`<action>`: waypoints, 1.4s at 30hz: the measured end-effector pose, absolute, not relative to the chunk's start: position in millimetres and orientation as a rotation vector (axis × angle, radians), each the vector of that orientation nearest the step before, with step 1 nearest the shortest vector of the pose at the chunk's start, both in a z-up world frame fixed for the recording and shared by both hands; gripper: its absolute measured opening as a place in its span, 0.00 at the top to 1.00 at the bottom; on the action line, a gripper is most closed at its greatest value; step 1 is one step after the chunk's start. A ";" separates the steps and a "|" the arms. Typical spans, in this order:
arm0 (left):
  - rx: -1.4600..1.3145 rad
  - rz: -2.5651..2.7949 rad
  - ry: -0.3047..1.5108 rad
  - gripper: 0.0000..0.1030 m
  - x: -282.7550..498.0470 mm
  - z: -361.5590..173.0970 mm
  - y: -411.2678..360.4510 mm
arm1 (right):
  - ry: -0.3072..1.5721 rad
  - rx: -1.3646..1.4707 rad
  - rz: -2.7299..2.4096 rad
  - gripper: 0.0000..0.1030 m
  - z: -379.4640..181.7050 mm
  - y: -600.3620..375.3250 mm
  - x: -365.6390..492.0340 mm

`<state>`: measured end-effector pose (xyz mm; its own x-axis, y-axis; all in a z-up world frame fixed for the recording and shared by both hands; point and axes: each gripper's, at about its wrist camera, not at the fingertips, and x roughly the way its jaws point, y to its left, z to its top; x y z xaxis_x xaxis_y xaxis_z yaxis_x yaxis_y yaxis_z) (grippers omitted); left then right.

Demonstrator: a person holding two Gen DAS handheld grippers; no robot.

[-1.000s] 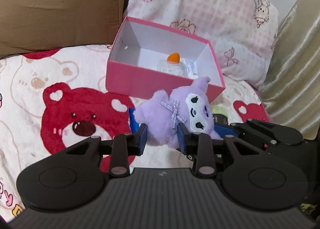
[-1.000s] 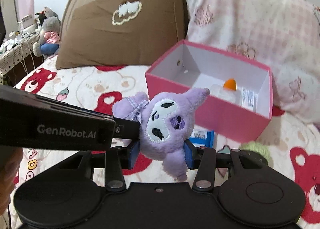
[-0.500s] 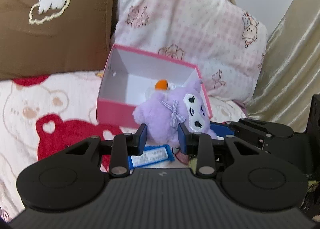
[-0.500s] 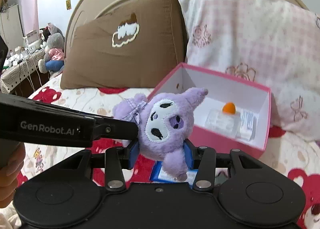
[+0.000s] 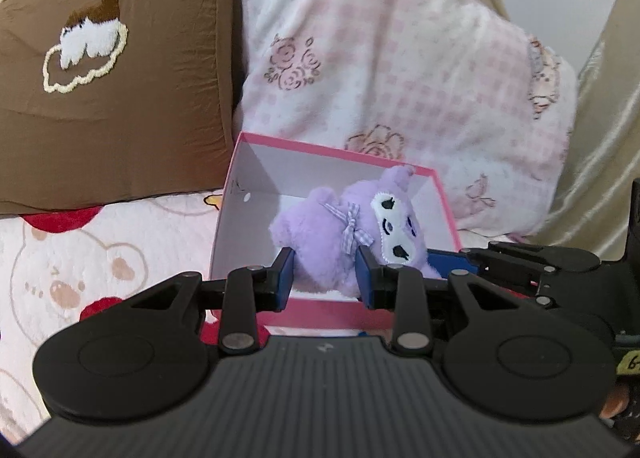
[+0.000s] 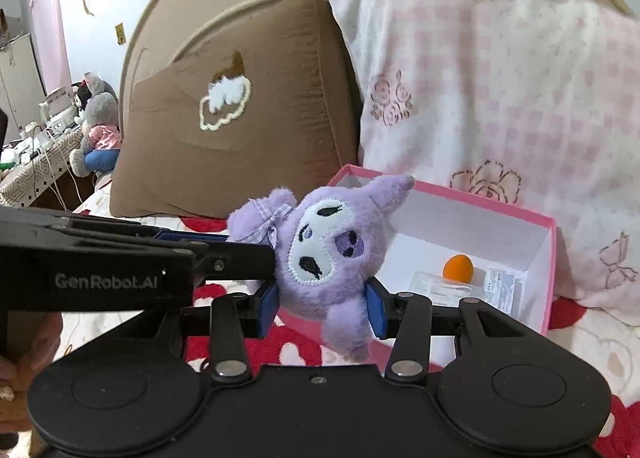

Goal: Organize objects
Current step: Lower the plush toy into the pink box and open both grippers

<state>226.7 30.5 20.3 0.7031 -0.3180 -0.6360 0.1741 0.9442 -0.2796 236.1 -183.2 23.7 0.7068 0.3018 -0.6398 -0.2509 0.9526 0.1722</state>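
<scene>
Plush (image 5: 340, 246) is clamped by both my grippers: left gripper (image 5: 325, 274) on its body at nine o'clock, right gripper (image 6: 322, 308) on its head at three. I'd carry it level over the pink box (image 6: 548, 258), lower it at twelve o'clock beside the orange ball (image 6: 459, 266), then let go together.

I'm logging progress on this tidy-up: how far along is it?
Done: an orange-capped clear item and a small packet already lie in the pink box. In hand: both the left hand-held gripper and the right hand-held gripper are shut on the purple plush, held above the box's front. Left: lowering and releasing it inside.
</scene>
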 end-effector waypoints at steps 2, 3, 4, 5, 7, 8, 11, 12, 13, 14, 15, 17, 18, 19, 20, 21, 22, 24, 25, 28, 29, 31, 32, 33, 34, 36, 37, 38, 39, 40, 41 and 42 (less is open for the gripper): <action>-0.212 -0.272 0.757 0.71 243.4 14.0 32.6 | 0.735 0.081 0.314 0.52 18.0 -184.8 248.6; -0.219 -0.268 0.768 0.71 252.5 11.0 33.9 | 0.741 0.087 0.313 0.52 14.8 -186.5 256.8; -0.230 -0.263 0.782 0.71 261.7 8.2 35.0 | 0.749 0.097 0.315 0.53 11.8 -188.4 263.8; -0.239 -0.260 0.795 0.70 271.2 5.8 36.1 | 0.758 0.115 0.319 0.53 9.2 -191.1 271.8; -0.261 -0.246 0.822 0.71 287.6 -0.8 37.9 | 0.782 0.166 0.328 0.53 0.9 -199.4 286.7; -0.264 -0.242 0.825 0.70 294.2 -4.7 38.3 | 0.787 0.191 0.333 0.53 -3.5 -202.8 293.1; -0.261 -0.223 0.864 0.70 310.4 -21.1 35.4 | 0.808 0.241 0.331 0.53 -22.0 -207.1 308.4; -0.248 -0.215 0.875 0.70 315.1 -26.0 33.4 | 0.813 0.243 0.324 0.53 -28.3 -206.5 311.7; -0.237 -0.209 0.888 0.70 319.8 -30.4 31.1 | 0.818 0.242 0.321 0.53 -35.5 -206.0 315.0; -0.216 -0.202 0.895 0.70 324.3 -34.2 27.7 | 0.824 0.248 0.317 0.53 -41.0 -206.7 318.6; -0.193 -0.196 0.900 0.71 328.0 -36.9 24.0 | 0.835 0.266 0.313 0.53 -46.8 -208.6 322.6; -0.126 -0.191 0.914 0.71 335.7 -41.6 14.4 | 0.852 0.296 0.311 0.53 -55.7 -213.1 330.9; -0.102 -0.191 0.925 0.71 339.3 -43.7 10.5 | 0.863 0.300 0.311 0.53 -60.1 -214.7 334.5; -0.083 -0.196 0.937 0.71 343.0 -45.4 6.8 | 0.876 0.295 0.311 0.53 -64.4 -215.3 338.2; -0.069 -0.202 0.947 0.70 347.2 -47.8 3.8 | 0.887 0.289 0.308 0.53 -67.9 -216.2 340.9; -0.063 -0.208 0.955 0.71 351.1 -49.9 1.9 | 0.903 0.289 0.305 0.53 -71.5 -217.7 344.3; -0.064 -0.213 0.963 0.70 355.4 -52.1 0.7 | 0.912 0.290 0.301 0.53 -73.8 -219.0 346.6; -0.073 -0.217 0.979 0.70 363.6 -56.5 0.0 | 0.923 0.283 0.293 0.53 -77.5 -222.3 350.7; -0.082 -0.218 0.987 0.70 368.2 -58.5 0.5 | 0.928 0.273 0.290 0.53 -77.9 -222.6 353.5; -0.095 -0.211 1.001 0.70 376.0 -61.1 3.5 | 0.939 0.235 0.292 0.53 -76.0 -220.3 362.4; -0.106 -0.206 1.012 0.69 378.9 -62.5 6.3 | 0.946 0.237 0.294 0.53 -76.5 -219.5 364.5; -0.116 -0.200 1.036 0.69 384.7 -66.0 9.0 | 0.970 0.238 0.301 0.53 -79.8 -217.6 369.0; -0.118 -0.196 1.043 0.69 386.4 -67.9 9.9 | 0.977 0.231 0.303 0.53 -81.6 -215.4 371.0; -0.117 -0.195 1.046 0.69 387.9 -69.4 9.2 | 0.984 0.219 0.304 0.53 -83.5 -212.7 372.0; -0.116 -0.192 1.047 0.69 389.1 -71.3 8.4 | 0.988 0.210 0.302 0.53 -85.3 -211.7 372.8; -0.101 -0.185 1.040 0.69 387.9 -72.7 6.4 | 0.989 0.197 0.300 0.53 -87.2 -209.8 375.2; -0.094 -0.182 1.041 0.69 386.9 -72.9 5.4 | 0.992 0.199 0.301 0.53 -88.1 -210.0 376.4; -0.091 -0.178 1.041 0.69 385.3 -72.8 5.2 | 1.002 0.205 0.305 0.53 -89.1 -209.3 378.0; -0.087 -0.180 1.041 0.69 384.1 -73.2 5.1 | 1.011 0.209 0.313 0.53 -89.6 -208.8 378.8; -0.085 -0.179 1.040 0.69 382.8 -73.9 5.5 | 1.019 0.194 0.322 0.52 -90.0 -207.1 378.3; -0.080 -0.173 1.039 0.69 381.8 -74.5 5.7 | 1.022 0.165 0.329 0.51 -90.0 -204.2 376.8; -0.069 -0.170 1.037 0.69 380.8 -75.0 4.8 | 1.018 0.131 0.338 0.51 -90.1 -200.6 374.6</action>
<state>380.8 4.8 -75.0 0.4972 -0.1723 -0.8504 0.1075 0.9848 -0.1366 374.6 -200.6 -90.1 0.4787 0.3368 -0.8108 -0.2157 0.9403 0.2633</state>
